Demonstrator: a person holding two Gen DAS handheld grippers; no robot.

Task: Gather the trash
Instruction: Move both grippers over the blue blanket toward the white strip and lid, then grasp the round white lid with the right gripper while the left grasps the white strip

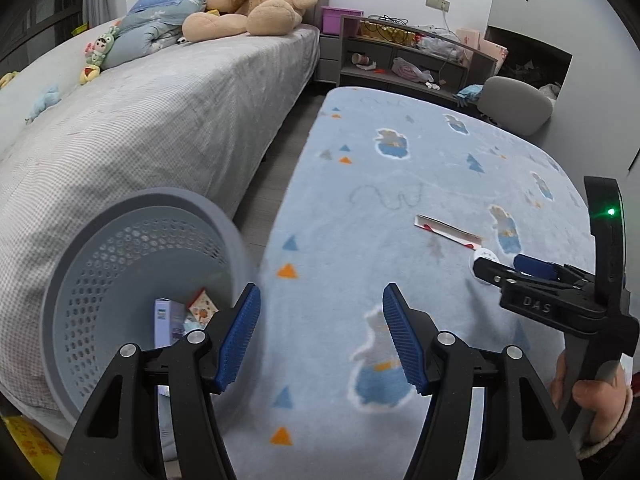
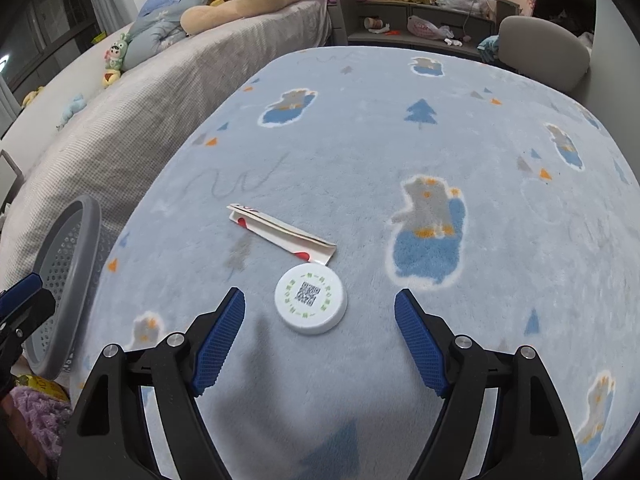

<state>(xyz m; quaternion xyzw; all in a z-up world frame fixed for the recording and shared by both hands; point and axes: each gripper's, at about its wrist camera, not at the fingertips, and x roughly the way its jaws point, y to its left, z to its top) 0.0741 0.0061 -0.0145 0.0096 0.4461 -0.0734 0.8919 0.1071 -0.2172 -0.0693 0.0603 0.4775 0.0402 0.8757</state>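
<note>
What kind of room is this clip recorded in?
Most likely a child's bedroom: a bed with a large teddy bear and pillows, a cartoon-print blue rug on the floor, and a cluttered low shelf by the wall.

This place is a child's bedroom in a home. A bed with a grey cover stands along the wall, and a big teddy bear sits on it beside a folded quilt. A light blue rug with bears and trees covers the floor, and low shelves hold small things.
</note>
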